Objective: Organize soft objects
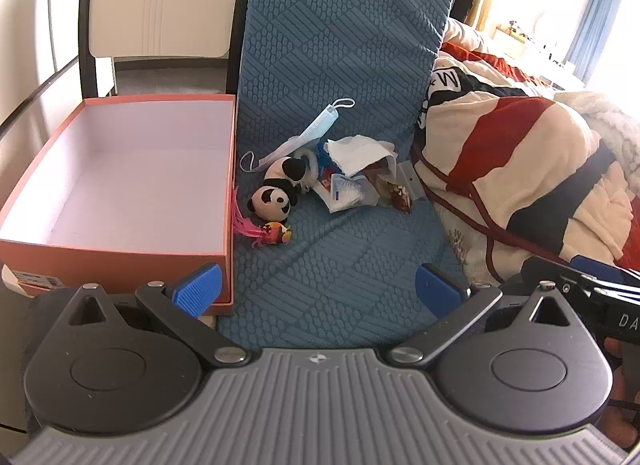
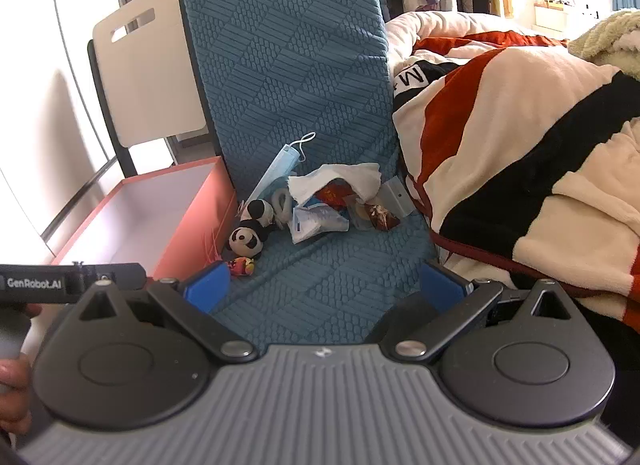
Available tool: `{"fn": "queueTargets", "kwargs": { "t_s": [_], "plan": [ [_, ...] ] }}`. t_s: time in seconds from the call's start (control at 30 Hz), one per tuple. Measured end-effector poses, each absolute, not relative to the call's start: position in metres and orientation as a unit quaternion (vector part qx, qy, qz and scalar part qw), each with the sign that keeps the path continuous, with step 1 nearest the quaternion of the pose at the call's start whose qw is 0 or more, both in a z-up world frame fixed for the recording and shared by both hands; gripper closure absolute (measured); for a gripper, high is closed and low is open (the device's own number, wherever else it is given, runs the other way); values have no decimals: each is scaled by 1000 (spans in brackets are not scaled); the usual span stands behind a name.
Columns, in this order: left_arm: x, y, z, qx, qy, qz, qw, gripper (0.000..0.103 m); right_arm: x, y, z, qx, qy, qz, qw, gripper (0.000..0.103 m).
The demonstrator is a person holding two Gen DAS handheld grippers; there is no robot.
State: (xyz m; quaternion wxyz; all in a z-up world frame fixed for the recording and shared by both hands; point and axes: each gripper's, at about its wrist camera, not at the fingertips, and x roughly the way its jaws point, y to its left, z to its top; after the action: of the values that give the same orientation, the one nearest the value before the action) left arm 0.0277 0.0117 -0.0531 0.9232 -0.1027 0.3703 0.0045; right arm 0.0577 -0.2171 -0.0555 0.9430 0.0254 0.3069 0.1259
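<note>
Spread along the bed: a blue textured mat (image 1: pixel 340 65), its far end propped upright and its near end lying flat. Heaped against the mat's right edge, a red, cream and black striped blanket (image 1: pixel 520 153). Hard against the mat's left edge, an orange cardboard box (image 1: pixel 120 253), lidless, white inside, nothing in it. Clustered mid-mat, near the box's right wall: a crumpled white tissue (image 1: pixel 356 153) over small plastic packets (image 1: pixel 344 193); a blue face mask (image 1: pixel 316 129) stretched toward the far end; a panda plush (image 1: pixel 276 193) just beside the box wall; nearest the front, a small red-and-yellow toy with pink feathers (image 1: pixel 272 233) touching the box side. Held level and low over the mat's near edge, aimed at the pile: left gripper (image 1: pixel 316 291), jaws wide apart, gripping nothing; right gripper (image 2: pixel 324 289) alongside, also spread wide and unloaded. At the lower left of the right wrist view, part of a hand (image 2: pixel 14 397).
</note>
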Motion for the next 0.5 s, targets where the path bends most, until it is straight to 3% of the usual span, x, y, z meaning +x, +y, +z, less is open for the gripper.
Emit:
{"fn": "queueTargets", "kwargs": {
  "t_s": [0.5],
  "plan": [
    [25, 3, -61, -120, 373, -4, 920, 0, 53, -228, -72, 31, 310, 115, 943, 0]
  ]
}}
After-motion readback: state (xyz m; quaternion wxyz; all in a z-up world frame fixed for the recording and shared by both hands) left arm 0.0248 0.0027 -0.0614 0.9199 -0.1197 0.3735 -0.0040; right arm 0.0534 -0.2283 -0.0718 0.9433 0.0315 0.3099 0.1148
